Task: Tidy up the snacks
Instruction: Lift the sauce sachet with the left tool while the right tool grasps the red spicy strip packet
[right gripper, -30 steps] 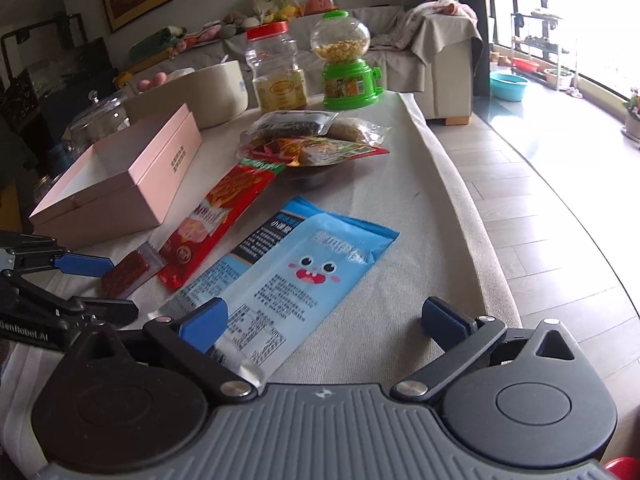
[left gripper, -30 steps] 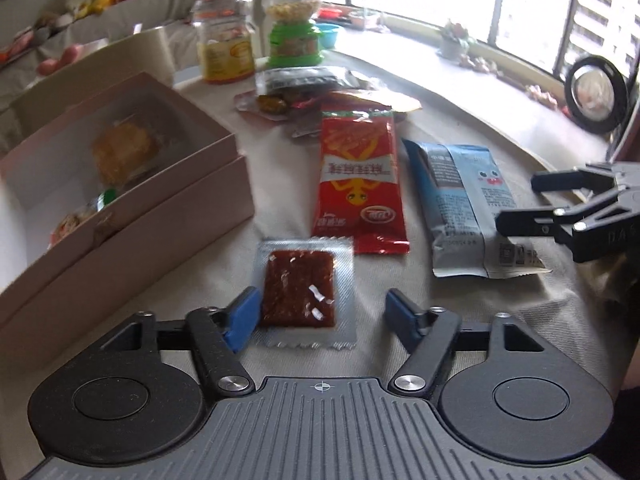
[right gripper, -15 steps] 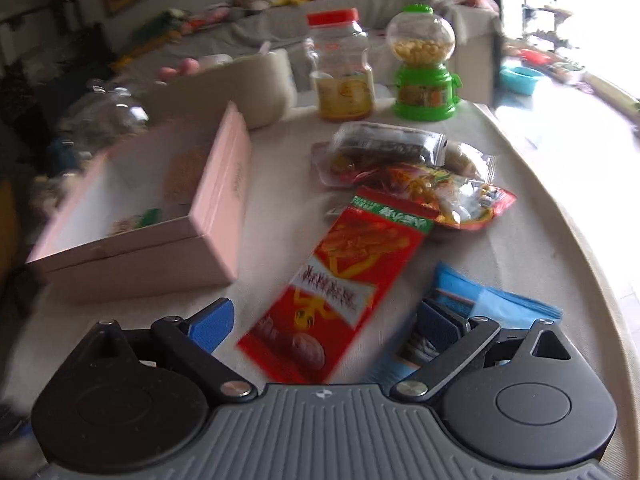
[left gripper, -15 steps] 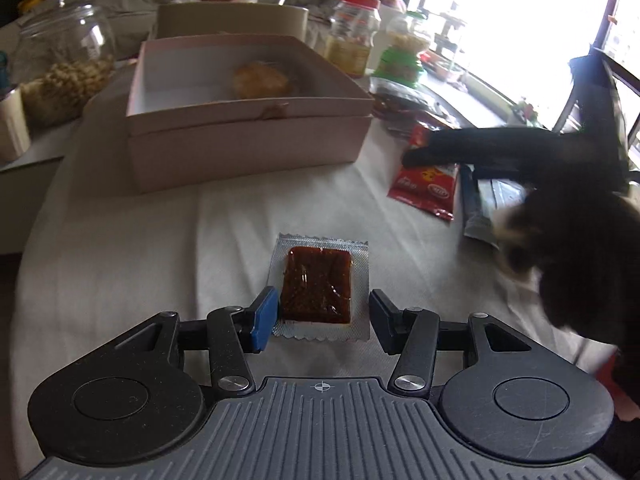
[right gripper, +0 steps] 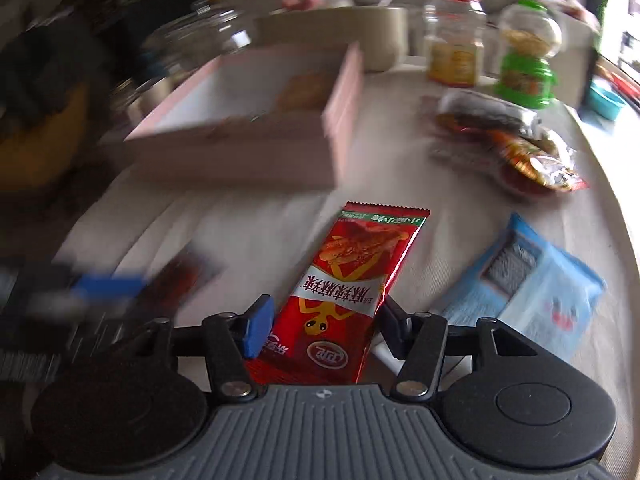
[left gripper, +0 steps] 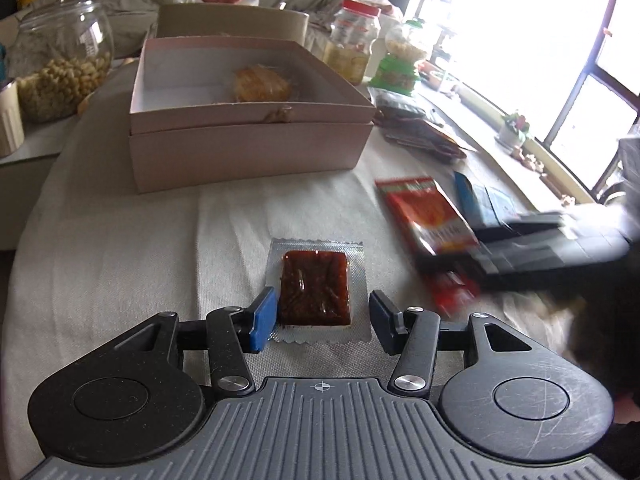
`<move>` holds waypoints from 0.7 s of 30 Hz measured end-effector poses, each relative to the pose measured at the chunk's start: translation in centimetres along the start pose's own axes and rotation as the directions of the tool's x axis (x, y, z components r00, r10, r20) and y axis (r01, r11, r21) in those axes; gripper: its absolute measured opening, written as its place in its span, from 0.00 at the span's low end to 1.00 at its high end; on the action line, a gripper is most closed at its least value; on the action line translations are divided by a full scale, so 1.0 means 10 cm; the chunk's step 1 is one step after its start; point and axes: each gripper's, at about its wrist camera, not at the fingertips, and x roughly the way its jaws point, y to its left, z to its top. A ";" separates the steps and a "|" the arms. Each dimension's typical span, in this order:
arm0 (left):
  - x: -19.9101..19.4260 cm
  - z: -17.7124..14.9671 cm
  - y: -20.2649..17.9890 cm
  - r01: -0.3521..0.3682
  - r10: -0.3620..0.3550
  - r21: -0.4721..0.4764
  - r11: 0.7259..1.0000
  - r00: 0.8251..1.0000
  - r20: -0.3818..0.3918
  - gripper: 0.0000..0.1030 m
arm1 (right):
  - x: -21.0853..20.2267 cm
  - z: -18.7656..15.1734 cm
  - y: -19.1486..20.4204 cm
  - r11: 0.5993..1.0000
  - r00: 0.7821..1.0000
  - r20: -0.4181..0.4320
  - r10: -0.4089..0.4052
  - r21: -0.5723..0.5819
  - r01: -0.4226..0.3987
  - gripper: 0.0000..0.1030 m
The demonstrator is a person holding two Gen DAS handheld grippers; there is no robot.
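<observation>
1. Beige cloth covers your bench (left gripper: 120, 240), which carries every snack in view.
2. Your pink box (left gripper: 248, 148) sits open at the far side of the bench, one wrapped pastry (left gripper: 262, 85) inside it.
3. Your light blue packet (right gripper: 532, 280) lies flat to the right of the red one, apart from both claws.
4. Your right claw (right gripper: 320, 326) straddles the near end of the red snack packet (right gripper: 352, 280); its right pad touches the wrapper's edge, but blur hides whether the left pad does, so I cannot tell if it grips.
5. Your left claw (left gripper: 322, 320) is spread open on either side of the clear sachet of dark red snack (left gripper: 316, 284), which lies flat on the bench, neither pad pressing it.
</observation>
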 end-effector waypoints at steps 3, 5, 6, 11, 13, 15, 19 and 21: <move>0.01 0.02 -0.03 0.036 -0.036 0.001 0.999 0.999 -0.018 0.54 | -0.15 -0.19 -0.04 0.999 1.000 -0.007 -0.012 -0.036 0.011 0.56; 0.05 0.05 -0.08 0.071 -0.071 0.014 0.997 0.997 -0.040 0.54 | -0.24 -0.29 -0.10 0.999 0.999 0.003 -0.041 -0.018 0.041 0.59; 0.07 0.05 -0.12 0.081 -0.079 0.031 0.996 0.996 -0.049 0.54 | -0.28 -0.35 -0.12 0.998 0.998 0.008 -0.066 0.004 0.066 0.69; 0.15 0.08 -0.32 0.085 -0.075 0.123 0.989 0.994 -0.079 0.54 | -0.33 -0.52 -0.14 0.991 0.992 0.052 -0.116 0.069 0.112 0.82; 0.17 0.12 -0.37 0.094 -0.082 0.123 0.988 0.992 -0.099 0.54 | -0.31 -0.52 -0.08 0.988 0.989 0.046 -0.142 0.060 0.139 0.86; 0.18 0.17 -0.37 0.106 -0.094 0.107 0.989 0.990 -0.109 0.55 | -0.29 -0.51 -0.04 0.987 0.987 0.040 -0.155 0.056 0.153 0.90; 0.20 0.21 -0.37 0.040 -0.030 0.110 0.993 0.995 -0.091 0.55 | -0.27 -0.52 -0.05 0.986 0.987 0.049 -0.155 0.064 0.152 0.93; 0.25 0.22 -0.39 0.019 -0.006 0.123 0.992 0.994 -0.106 0.55 | -0.29 -0.55 -0.05 0.987 0.987 0.056 -0.152 0.065 0.149 0.93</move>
